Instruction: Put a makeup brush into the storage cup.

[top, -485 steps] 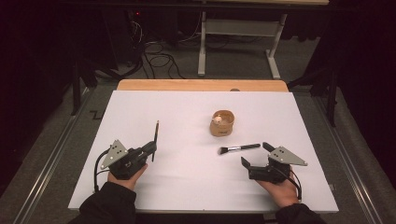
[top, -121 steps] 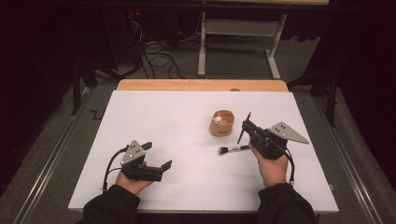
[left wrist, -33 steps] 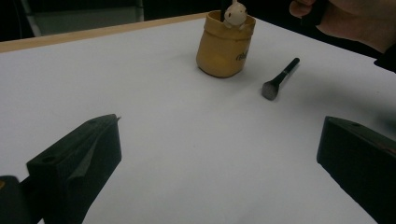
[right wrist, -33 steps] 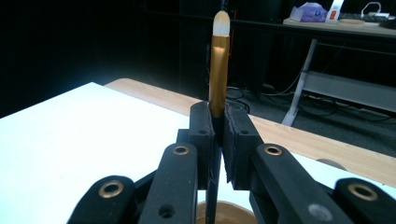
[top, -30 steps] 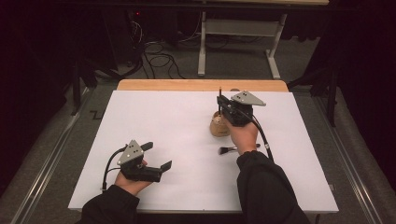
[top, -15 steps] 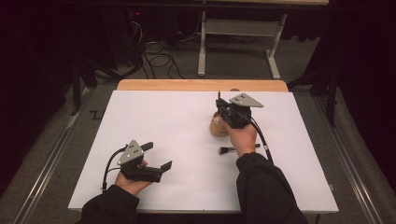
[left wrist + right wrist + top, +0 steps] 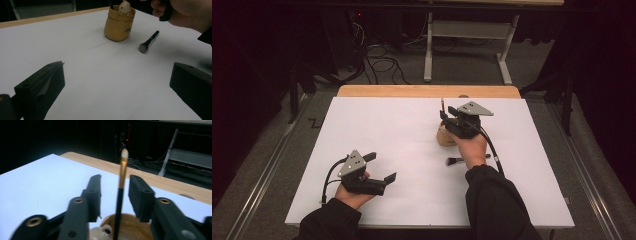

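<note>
R gripper (image 7: 113, 192) over the cup (image 7: 119, 25): jaws just opened, slim brush (image 7: 120, 195) standing loose btwn them, its end in the cup. L gripper (image 7: 379, 167) well away from cup, jaws wide open, nothing held. Makeup brush (image 7: 148, 42) lies just beside cup on the surface (image 7: 387, 130).

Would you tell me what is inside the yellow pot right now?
A thin brush stands upright in the pot, between the right gripper's parted jaws, which have just been opening. A small pale figure sits at the rim. The brush's lower end is hidden inside.
</note>
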Available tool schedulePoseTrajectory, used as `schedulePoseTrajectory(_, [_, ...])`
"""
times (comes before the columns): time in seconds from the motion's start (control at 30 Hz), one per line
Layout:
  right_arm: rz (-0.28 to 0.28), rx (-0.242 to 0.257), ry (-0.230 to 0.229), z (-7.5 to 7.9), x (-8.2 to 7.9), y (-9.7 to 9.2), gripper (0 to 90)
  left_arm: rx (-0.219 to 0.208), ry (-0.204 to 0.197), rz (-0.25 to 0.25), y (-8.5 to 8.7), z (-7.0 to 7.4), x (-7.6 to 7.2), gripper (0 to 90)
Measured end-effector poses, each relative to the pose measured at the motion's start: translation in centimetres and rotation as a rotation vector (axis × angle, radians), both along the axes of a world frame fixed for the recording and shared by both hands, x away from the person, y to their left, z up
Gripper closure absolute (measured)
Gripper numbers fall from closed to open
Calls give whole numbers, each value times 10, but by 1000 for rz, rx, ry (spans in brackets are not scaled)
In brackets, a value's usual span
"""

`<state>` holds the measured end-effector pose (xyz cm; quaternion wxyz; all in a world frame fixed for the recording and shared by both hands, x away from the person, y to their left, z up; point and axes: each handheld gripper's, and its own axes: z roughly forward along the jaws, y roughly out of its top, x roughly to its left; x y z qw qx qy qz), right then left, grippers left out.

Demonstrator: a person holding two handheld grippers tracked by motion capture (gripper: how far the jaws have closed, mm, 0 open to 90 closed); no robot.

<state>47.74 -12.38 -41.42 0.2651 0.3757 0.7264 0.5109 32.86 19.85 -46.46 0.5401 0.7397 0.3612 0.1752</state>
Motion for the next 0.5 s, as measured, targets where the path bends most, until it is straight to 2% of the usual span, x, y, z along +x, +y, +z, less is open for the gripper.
schedulePoseTrajectory(0.2, [-4, 18, 4, 4, -5, -5, 451, 0, 0, 2, 0, 0, 0, 6])
schedulePoseTrajectory(0.37, [2, 54, 23, 9, -12, -10, 326, -2, 1, 3, 0, 0, 1, 6])
schedulePoseTrajectory(0.5, [6, 77, 4, 9, -24, -14, 295, -6, 0, 8, 1, 0, 0, 6])
